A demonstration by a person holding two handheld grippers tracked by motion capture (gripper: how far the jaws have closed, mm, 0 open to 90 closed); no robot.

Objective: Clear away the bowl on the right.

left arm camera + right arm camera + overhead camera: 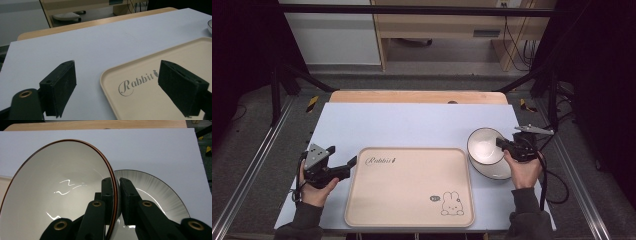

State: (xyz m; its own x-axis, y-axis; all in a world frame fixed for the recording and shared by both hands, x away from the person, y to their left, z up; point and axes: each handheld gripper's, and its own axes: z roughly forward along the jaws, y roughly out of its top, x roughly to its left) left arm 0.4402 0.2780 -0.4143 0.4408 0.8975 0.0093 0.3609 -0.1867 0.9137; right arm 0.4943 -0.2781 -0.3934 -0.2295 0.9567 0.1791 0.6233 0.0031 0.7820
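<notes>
Two white bowls (pixel 57 192), brown-rimmed: right tongs (pixel 116 195) pinch one's rim; left tongs (pixel 117 87) gape.

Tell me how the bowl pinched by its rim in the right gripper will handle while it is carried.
The bowl looks glazed, with bright glints inside, so it is probably slippery and breakable. The right gripper pinches just one spot on its rim, so the tilted bowl may swing or slide out. A second dish lies right under it, so a slip could chip both.

Pale blue sheet (pixel 412 125) over wooden table (pixel 412 96), wooden cabinet (pixel 437 25) behind, dangling cables (pixel 517 45), grey floor (pixel 257 115)
</notes>
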